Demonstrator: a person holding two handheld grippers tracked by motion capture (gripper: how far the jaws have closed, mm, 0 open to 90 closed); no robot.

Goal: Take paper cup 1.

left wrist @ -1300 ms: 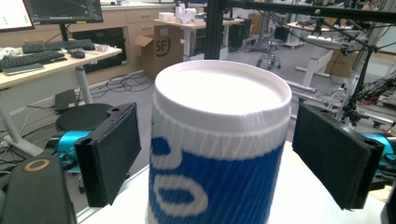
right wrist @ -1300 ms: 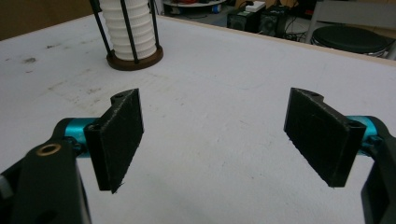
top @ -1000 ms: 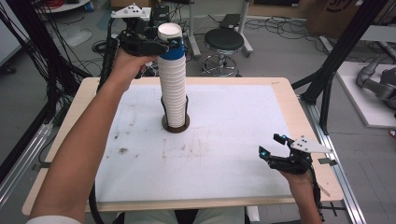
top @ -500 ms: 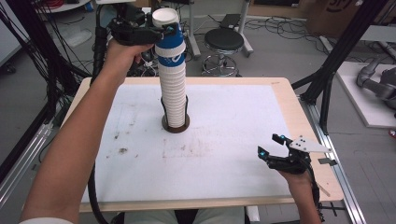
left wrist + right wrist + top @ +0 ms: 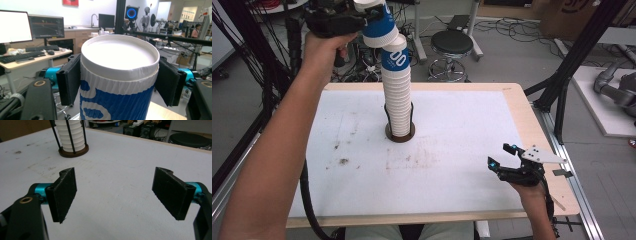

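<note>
My left claw (image 5: 362, 17) has just been closing and now grips the top blue-and-white cup (image 5: 377, 25), tilted above the cup stack (image 5: 397, 95) near the bench's (image 5: 462, 150) far edge. My right claw (image 5: 502, 156) hovers open near the right edge.

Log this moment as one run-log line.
left tongs: shut on top paper cup, jaws just closing, cup tilted above cup stack | right tongs: open, nothing between, over table | stack in holder
</note>
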